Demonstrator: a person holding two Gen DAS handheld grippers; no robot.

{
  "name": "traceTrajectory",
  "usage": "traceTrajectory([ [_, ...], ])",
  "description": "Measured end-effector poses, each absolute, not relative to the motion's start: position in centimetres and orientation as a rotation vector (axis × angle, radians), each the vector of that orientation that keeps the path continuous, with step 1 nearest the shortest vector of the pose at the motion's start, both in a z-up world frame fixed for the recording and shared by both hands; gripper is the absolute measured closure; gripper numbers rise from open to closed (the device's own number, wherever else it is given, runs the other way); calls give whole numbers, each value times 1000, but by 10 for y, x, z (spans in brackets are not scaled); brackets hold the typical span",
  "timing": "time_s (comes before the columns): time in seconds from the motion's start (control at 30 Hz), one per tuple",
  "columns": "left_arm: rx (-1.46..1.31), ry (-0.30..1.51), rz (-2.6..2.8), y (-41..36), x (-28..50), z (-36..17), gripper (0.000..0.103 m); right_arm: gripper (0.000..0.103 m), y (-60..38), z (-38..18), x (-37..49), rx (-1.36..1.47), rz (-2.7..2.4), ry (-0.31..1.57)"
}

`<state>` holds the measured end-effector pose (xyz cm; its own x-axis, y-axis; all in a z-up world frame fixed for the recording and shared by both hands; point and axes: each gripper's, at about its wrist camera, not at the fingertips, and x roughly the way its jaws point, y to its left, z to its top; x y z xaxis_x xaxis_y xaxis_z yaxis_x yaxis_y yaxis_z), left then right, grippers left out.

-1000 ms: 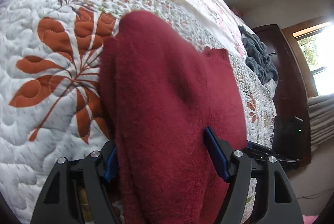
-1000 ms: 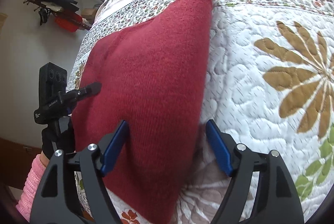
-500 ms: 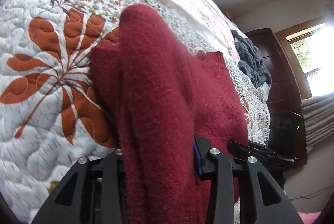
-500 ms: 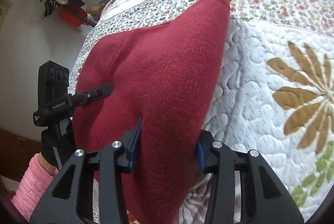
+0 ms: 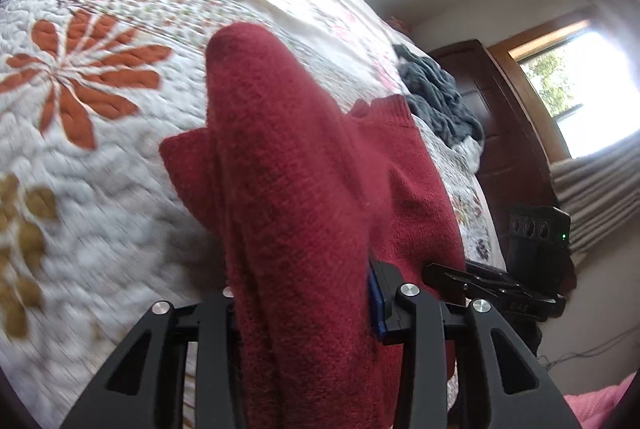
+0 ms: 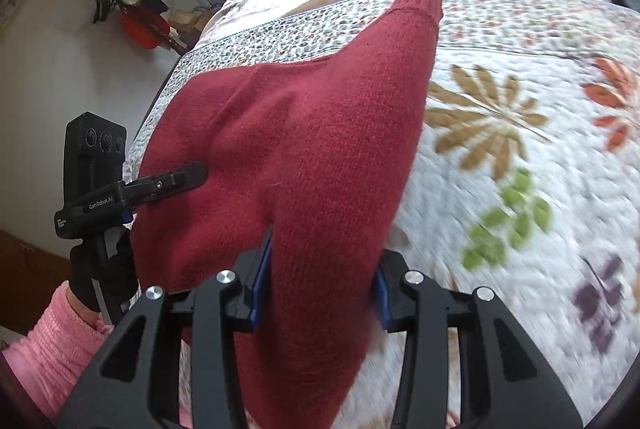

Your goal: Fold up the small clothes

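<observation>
A quilted bed point(image 5: 100, 189) carries the red sweater point(image 6: 320, 157), lying near its side edge with one cuff toward the pillows. The left gripper point(image 5: 304, 305) and right gripper point(image 6: 320, 281) each point along the bed, fingers clenched on raised sweater folds. Cloth hides the left gripper's fingertips; the quilt is motion-blurred.

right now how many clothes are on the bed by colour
red: 1, the sweater, held by both tools
grey: 1, a knit heap at the far edge; cannot tell if it is one garment
total: 2
</observation>
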<state>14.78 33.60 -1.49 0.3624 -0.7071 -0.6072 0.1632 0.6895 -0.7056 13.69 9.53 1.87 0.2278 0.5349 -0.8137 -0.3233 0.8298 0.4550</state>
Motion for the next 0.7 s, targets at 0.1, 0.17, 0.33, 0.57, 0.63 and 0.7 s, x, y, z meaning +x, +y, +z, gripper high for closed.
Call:
traceTrajectory([
  [0.1, -590, 1063, -627, 311, 127, -4, 66, 63, 72, 31, 116, 191, 583, 1190],
  [0.17, -589, 1063, -639, 297, 115, 0, 66, 63, 59, 38, 104, 178, 575, 1177],
  [0.33, -573, 1067, -663, 260, 86, 7, 66, 63, 28, 45, 80, 156, 555, 1164],
  [0.57, -528, 1087, -670, 213, 70, 5, 66, 63, -14, 31, 60, 167, 522, 1168],
  [0.63, -523, 1099, -665, 204, 67, -2, 66, 63, -25, 22, 59, 180, 517, 1178],
  [0.7, -517, 1113, -657, 196, 65, -10, 66, 63, -37, 9, 56, 196, 507, 1193],
])
